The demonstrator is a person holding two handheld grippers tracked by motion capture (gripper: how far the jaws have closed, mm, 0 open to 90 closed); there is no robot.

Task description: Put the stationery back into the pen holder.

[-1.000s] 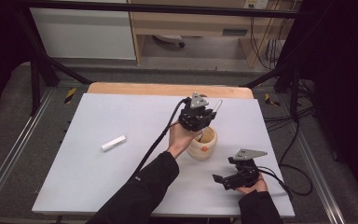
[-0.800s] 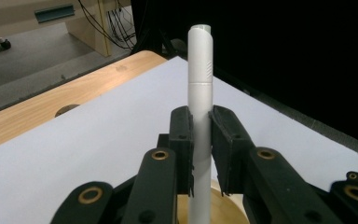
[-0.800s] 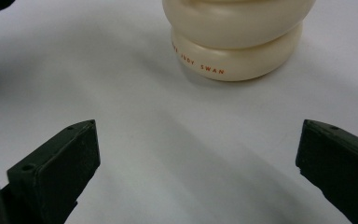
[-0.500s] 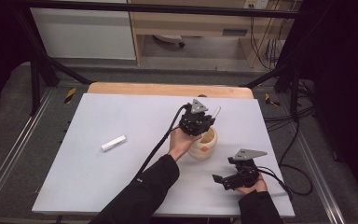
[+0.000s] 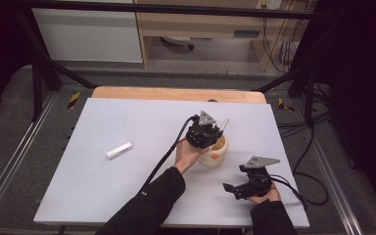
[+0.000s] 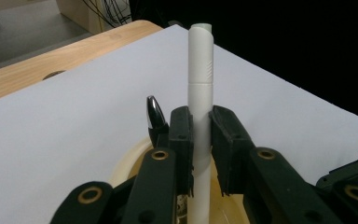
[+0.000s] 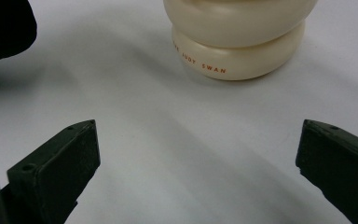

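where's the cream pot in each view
High view: the cream pot stands right of centre on the white table, under the left tool.
Left gripper view: its rim shows at the bottom, behind the jaws.
Right gripper view: top centre, base lettered in red.
Shared landmark: the white table.

Both forearms wear long black sleeves point(image 5: 147, 208). Left gripper point(image 6: 200, 135): matte black body, flat ribbed jaw pads, brass-ringed pivot holes along the linkage; grey three-cornered plate on top, thick black cable trailing. Right gripper point(image 5: 231, 188): same black build, grey plate, black cable; jaw tips blocky, each with a small screw hole.
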